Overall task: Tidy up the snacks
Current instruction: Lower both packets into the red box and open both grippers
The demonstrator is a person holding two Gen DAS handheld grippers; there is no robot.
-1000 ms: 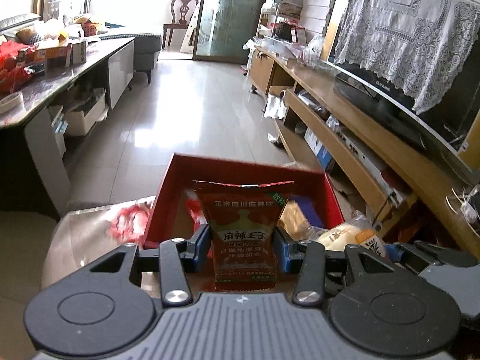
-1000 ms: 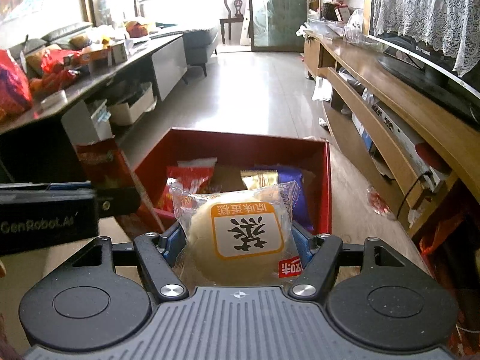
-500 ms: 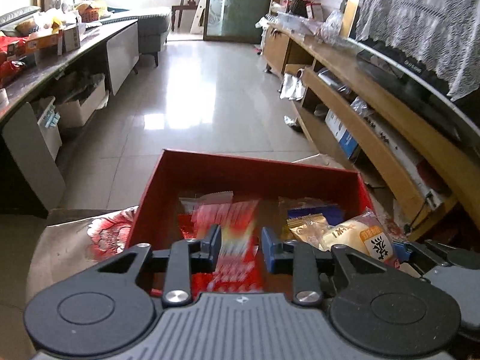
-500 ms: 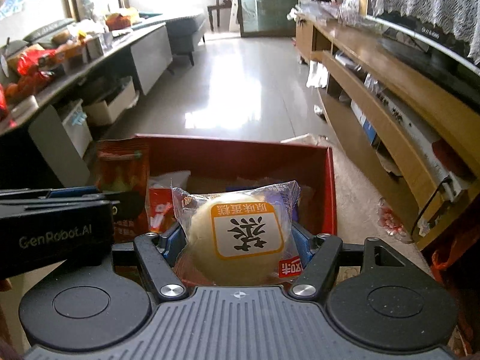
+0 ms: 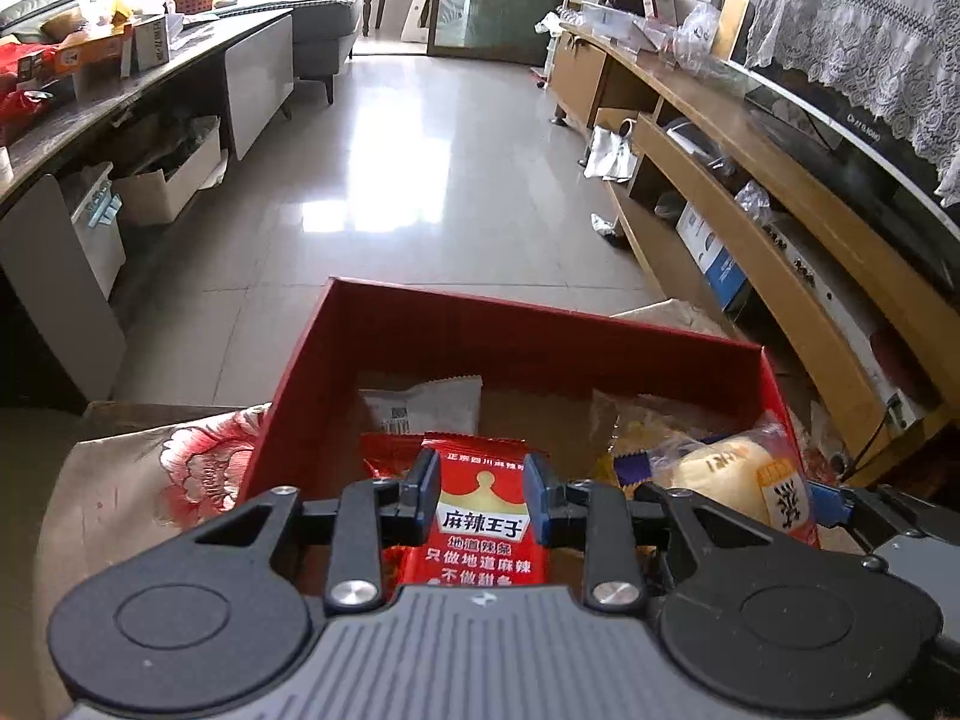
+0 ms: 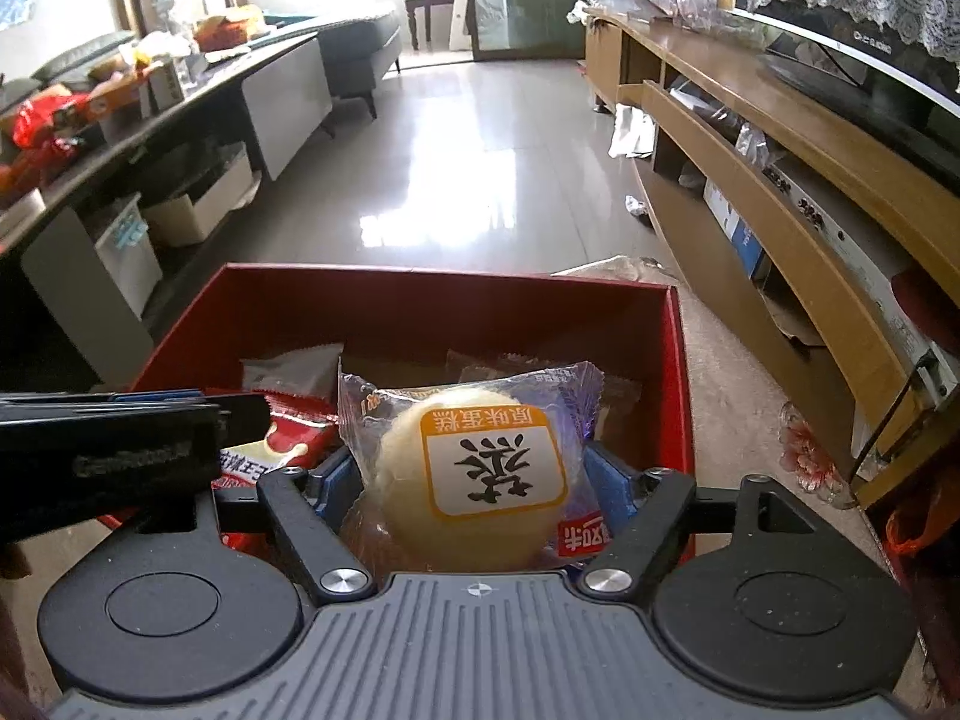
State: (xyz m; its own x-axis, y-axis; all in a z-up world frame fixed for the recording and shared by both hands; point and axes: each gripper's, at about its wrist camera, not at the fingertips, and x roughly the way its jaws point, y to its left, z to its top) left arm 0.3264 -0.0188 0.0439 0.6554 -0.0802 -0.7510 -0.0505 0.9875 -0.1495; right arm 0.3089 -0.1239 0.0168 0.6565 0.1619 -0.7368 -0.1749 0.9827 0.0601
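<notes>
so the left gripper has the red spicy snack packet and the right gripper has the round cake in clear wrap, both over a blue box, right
Not quite: the box is red, not blue, as both wrist views show. The rest stands: the left gripper has the red spicy snack packet between its pads, and the right gripper has the round cake in clear wrap, both over that box.

Each black plastic gripper point(image 5: 480, 501) has blue pads, silver screws and a ribbed grey base. The left gripper's side point(image 6: 120, 450) carries faint lettering.
</notes>
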